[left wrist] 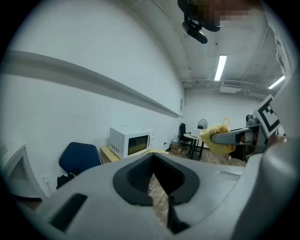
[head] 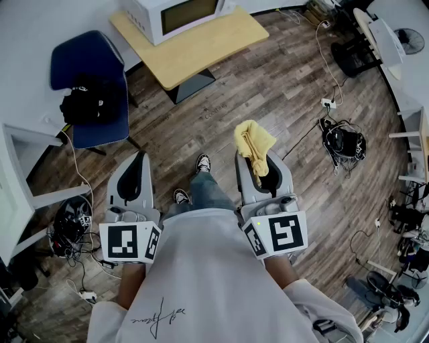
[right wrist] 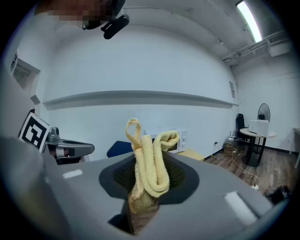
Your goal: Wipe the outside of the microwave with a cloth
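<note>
Head view: we're standing on wood floor, well short of the table ahead. It's a light wooden table, and a blue chair sits just left of it from where we look. The white microwave sits on the table's far end with its door shut and nothing touching it. A black bag lies on the chair seat. We read the left gripper as pulled together, with only a sliver of floor showing between the jaws and nothing held. On the right gripper the jaws are clamped on the yellow cloth. It's folded and sticks up past the tips, with a small loop at its top. We see the cloth well apart from the microwave. A white power strip lies on the floor to our right.
</note>
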Action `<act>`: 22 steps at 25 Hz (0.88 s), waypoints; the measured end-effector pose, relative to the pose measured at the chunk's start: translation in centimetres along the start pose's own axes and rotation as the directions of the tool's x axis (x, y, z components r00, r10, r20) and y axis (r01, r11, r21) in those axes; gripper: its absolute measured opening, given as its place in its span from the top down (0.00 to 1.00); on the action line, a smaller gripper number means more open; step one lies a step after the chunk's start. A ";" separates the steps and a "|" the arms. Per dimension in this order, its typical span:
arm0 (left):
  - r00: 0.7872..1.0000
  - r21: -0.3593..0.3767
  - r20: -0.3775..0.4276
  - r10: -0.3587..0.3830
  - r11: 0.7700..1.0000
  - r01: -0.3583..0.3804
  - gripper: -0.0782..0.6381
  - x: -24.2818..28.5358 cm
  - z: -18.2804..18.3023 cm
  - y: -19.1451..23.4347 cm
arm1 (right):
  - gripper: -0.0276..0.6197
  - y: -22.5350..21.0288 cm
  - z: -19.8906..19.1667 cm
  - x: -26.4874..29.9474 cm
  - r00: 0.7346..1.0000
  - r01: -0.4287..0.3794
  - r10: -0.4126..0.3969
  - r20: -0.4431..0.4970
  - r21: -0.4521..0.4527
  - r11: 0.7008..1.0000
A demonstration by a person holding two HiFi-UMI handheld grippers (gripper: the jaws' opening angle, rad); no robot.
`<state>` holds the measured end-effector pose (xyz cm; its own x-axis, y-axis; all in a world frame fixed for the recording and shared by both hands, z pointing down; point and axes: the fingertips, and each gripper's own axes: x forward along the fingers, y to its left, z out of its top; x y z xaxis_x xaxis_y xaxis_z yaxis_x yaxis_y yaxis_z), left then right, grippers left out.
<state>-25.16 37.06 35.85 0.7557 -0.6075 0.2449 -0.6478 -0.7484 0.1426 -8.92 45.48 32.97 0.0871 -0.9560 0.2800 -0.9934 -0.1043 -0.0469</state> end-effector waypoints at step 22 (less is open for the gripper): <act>0.996 -0.075 0.091 -0.006 0.997 0.013 0.90 15.2 5.5 0.1 | 0.79 -12.9 2.8 11.3 0.998 -0.056 0.055 0.010 0.096 0.994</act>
<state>-13.22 26.30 34.29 0.7650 -0.6248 0.1562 -0.6437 -0.7339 0.2168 5.08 35.30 34.07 0.0331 -0.9630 0.2676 -0.9850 -0.0769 -0.1546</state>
